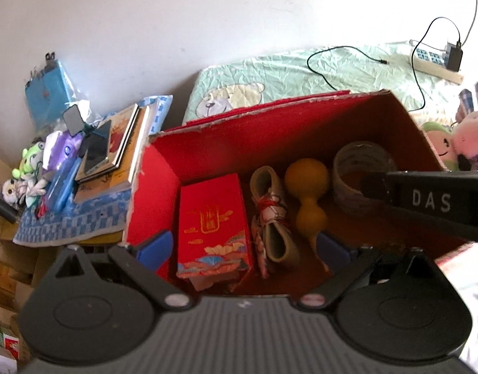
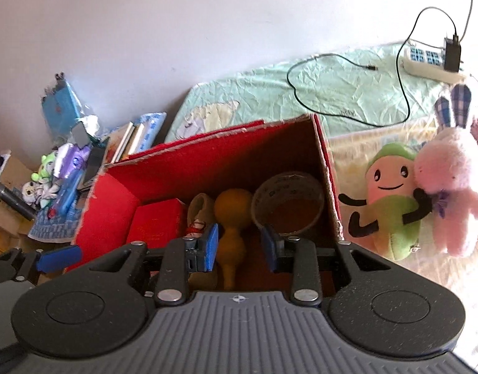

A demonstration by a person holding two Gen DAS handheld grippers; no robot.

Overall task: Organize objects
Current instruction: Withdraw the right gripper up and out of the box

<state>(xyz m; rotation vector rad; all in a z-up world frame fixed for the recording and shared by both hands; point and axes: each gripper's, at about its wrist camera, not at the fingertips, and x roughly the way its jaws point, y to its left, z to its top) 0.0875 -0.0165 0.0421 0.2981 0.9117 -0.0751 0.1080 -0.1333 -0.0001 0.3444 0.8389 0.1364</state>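
Overhead, both claws hang spread and empty above the red box [image 1: 207, 143]: left claw [image 1: 243, 246], right claw [image 2: 240, 244]. Inside lie a red packet [image 1: 212, 218], gourd [image 1: 307, 187] and tape roll [image 1: 360, 168].

In the box [image 1: 226, 131] lie, left to right, a small packet [image 1: 212, 221], a rolled cloth [image 1: 271, 215], a gourd [image 1: 309, 193] and a tape roll [image 1: 360, 168]. Two soft toys [image 2: 426, 199] sit to its right.
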